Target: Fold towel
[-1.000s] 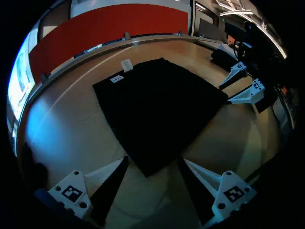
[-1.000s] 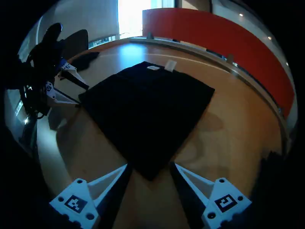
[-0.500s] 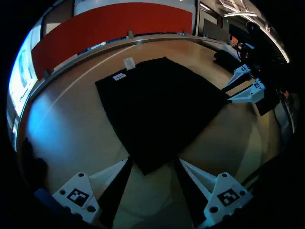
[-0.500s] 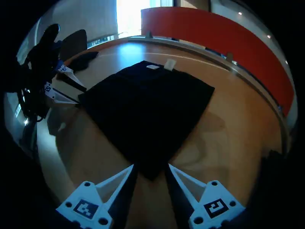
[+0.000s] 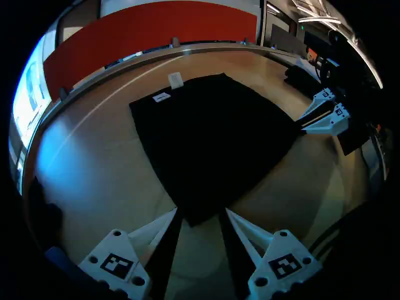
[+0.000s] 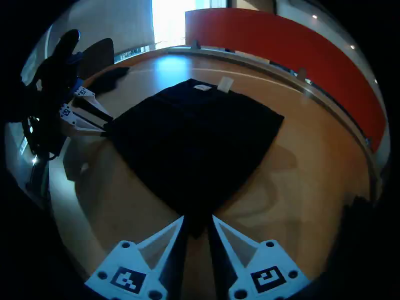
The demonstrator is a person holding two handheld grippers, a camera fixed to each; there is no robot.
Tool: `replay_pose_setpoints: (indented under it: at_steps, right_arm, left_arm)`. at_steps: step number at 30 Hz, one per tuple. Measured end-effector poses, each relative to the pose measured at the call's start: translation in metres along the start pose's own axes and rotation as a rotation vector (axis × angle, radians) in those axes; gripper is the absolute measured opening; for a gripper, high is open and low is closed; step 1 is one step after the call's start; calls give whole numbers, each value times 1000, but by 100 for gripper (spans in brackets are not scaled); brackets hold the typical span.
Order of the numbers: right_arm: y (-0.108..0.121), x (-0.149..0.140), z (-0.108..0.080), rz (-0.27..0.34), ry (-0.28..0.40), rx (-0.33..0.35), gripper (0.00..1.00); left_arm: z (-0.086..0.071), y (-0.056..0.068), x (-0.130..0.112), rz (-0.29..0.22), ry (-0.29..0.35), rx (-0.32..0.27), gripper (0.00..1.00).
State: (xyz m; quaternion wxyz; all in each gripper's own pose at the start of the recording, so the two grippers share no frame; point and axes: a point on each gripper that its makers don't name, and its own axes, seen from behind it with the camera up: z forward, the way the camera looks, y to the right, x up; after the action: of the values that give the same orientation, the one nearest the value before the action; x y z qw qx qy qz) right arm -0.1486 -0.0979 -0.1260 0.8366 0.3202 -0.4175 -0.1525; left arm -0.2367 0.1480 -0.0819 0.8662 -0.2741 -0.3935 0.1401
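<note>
Black towel [image 5: 210,135] lies flat on a wooden table [image 5: 90,165], one near corner pointing into each gripper. Left gripper [image 5: 200,214] stands narrow, not yet pinching; right gripper [image 6: 197,220] is almost closed, grip unclear. Both are equally near.

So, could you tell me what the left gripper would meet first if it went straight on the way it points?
The near corner of the black towel, which already lies between the left gripper's fingers, though exact depth is unclear.
</note>
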Motion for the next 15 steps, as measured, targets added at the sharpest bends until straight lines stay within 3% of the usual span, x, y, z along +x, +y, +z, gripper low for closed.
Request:
replay_pose_setpoints:
  at_steps: [1,3,11,15]
  right_arm:
    - [-1,0,0,0,0,3,23]
    - [-3,0,0,1,2,10,22]
    - [-5,12,-2,28,31,9,10]
    - [-2,19,-6,29,46,-1,10]
  left_arm:
    - [0,-1,0,-5,-1,8,29]
    - [-1,-4,1,-17,-3,24,20]
    - [-3,-2,2,-46,-8,23,13]
    - [-5,1,4,-54,-10,10,12]
